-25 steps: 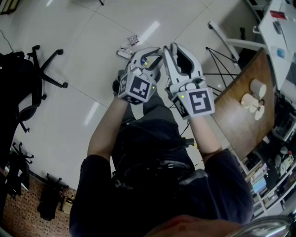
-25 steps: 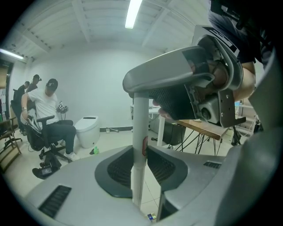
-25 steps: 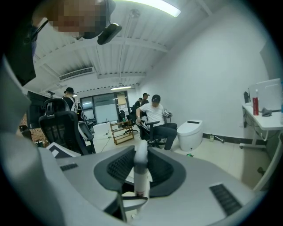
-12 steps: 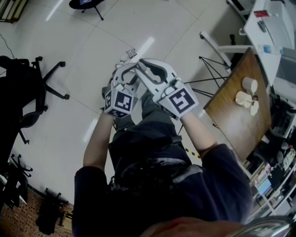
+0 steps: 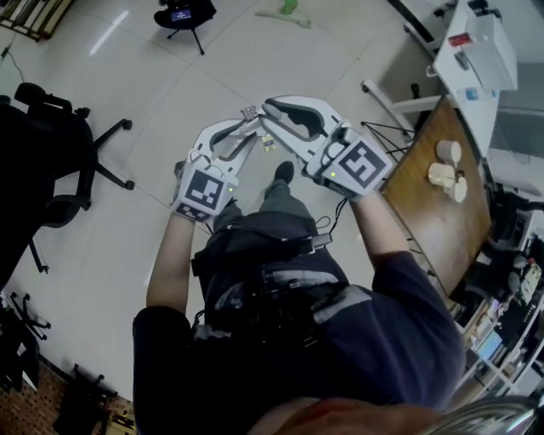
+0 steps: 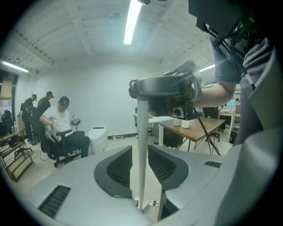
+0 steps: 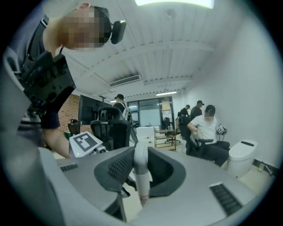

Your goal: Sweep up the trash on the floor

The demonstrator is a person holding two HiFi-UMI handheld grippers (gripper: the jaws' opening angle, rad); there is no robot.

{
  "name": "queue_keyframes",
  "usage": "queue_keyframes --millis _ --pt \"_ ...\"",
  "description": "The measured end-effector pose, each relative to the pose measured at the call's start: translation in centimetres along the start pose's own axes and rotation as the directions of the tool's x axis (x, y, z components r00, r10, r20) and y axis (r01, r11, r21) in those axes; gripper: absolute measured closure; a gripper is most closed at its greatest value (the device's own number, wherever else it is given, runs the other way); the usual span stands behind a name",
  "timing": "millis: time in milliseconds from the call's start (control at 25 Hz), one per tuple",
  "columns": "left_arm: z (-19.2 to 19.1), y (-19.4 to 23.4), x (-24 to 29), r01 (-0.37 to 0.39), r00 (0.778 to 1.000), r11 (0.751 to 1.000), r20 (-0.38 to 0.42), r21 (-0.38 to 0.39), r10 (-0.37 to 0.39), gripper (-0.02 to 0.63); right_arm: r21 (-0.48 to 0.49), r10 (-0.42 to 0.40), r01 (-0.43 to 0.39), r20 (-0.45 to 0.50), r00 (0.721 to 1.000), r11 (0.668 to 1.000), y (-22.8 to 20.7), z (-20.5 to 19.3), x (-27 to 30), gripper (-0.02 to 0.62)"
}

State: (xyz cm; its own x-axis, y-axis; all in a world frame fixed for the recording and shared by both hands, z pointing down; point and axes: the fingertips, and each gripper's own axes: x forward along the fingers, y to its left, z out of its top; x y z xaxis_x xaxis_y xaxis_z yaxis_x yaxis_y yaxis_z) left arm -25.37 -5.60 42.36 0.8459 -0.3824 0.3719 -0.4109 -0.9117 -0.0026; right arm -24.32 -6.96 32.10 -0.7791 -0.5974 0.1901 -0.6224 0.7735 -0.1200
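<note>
A thin white pole [image 6: 142, 132] stands upright between the jaws of my left gripper [image 6: 140, 159]. These jaws have just been opening, and a slit of floor shows beside the pole. My right gripper [image 7: 140, 170] is shut on the pole's rounded top end [image 7: 140, 176]. In the left gripper view the right gripper [image 6: 172, 90] sits at the pole's top. In the head view the left gripper [image 5: 242, 136] and right gripper [image 5: 272, 119] are in front of the person's chest, tips close together. Small wrappers [image 5: 248, 111] lie on the floor beyond them, and one wrapper [image 6: 153, 203] shows under the jaws. The pole's lower end is hidden.
A black office chair [image 5: 51, 161] stands at the left. A wooden table [image 5: 438, 225] with white cups [image 5: 444, 174] is at the right, white desks [image 5: 476, 47] behind it. A tripod base [image 5: 183, 15] and a green item [image 5: 285, 8] lie far ahead. Seated people [image 6: 59, 128] are across the room.
Both grippers have risen and moved further out from the body. The right gripper has rolled and now points across to the left. The left jaws stand slightly wider.
</note>
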Motion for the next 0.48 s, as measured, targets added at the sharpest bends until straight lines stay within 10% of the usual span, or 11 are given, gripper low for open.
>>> queue_keyframes --millis 480 --pt "7.2 -1.5 -6.6 0.157 0.981 0.973 0.086 0.167 -0.173 0.407 -0.025 0.359 -0.359 0.14 0.923 0.933 5.9 12.5 -0.3 0.489"
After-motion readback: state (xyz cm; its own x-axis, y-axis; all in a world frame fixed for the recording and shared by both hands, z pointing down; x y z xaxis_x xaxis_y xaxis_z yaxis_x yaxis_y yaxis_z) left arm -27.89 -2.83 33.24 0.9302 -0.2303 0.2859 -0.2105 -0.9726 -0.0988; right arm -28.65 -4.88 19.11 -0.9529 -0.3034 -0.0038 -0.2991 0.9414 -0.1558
